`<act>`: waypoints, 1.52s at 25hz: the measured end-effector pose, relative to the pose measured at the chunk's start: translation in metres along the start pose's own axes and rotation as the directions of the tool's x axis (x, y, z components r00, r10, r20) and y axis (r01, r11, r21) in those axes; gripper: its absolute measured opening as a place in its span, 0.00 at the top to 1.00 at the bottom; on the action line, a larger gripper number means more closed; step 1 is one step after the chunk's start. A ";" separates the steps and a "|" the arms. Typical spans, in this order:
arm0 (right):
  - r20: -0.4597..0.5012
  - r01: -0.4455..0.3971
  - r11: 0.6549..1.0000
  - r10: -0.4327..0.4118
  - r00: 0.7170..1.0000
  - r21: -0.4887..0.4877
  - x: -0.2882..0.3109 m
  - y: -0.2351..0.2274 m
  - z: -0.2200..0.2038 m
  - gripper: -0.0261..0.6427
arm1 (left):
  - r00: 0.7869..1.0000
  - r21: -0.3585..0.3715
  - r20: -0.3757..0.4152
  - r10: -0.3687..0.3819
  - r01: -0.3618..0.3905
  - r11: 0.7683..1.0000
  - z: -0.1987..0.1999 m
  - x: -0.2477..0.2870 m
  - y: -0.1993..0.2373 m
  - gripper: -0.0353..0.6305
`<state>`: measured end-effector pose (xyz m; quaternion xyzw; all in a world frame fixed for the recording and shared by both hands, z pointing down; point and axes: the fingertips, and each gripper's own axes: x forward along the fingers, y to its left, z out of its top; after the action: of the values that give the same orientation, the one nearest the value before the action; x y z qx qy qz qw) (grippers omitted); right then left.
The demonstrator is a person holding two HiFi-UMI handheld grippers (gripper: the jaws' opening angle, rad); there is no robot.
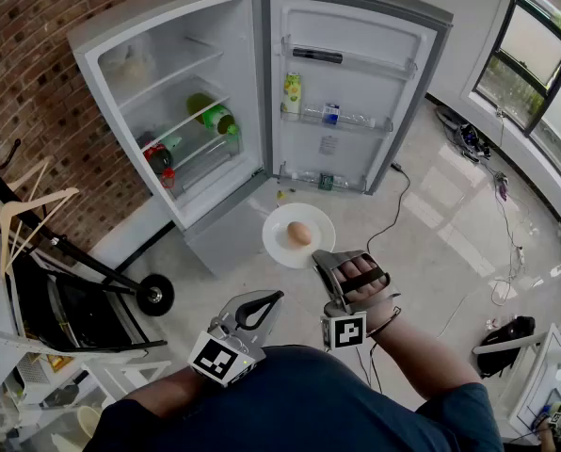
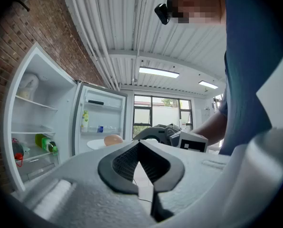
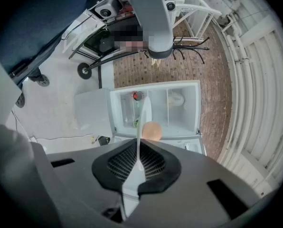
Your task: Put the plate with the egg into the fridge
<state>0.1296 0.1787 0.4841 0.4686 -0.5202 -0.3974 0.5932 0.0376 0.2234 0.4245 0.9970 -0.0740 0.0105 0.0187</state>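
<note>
A white plate with a brown egg on it hangs level above the floor, just in front of the open fridge. My right gripper is shut on the plate's near rim. In the right gripper view the plate shows edge-on between the jaws, with the egg beside it and the fridge beyond. My left gripper hovers lower left of the plate, shut and empty. In its own view the left gripper points toward the egg and the fridge.
The fridge door swings open to the right and carries several small items. A green bottle and a red-capped item lie on the lower shelves. A cart with a wheel and a hanger rack stand at left. Cables trail across the floor.
</note>
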 end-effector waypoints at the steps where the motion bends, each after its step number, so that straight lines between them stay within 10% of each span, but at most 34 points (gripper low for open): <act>1: 0.000 0.001 1.000 -0.001 1.000 0.000 0.001 -0.001 0.002 0.93 | 1.000 0.001 -0.001 0.004 -0.004 1.000 0.000 -0.002 0.003 0.95; 27: 0.121 0.013 1.000 -0.012 0.993 -0.007 0.029 0.004 0.021 0.93 | 0.992 -0.030 -0.018 0.128 -0.129 0.991 -0.019 -0.003 0.012 0.95; 38: 0.104 0.025 0.999 -0.020 0.994 -0.046 0.123 -0.023 0.034 0.93 | 0.992 -0.030 0.035 0.120 -0.119 0.992 -0.014 0.014 0.107 0.95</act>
<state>0.1139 0.0499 0.4926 0.4390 -0.5352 -0.4401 0.5719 0.0355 0.1157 0.4424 0.9905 -0.1340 -0.0078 0.0307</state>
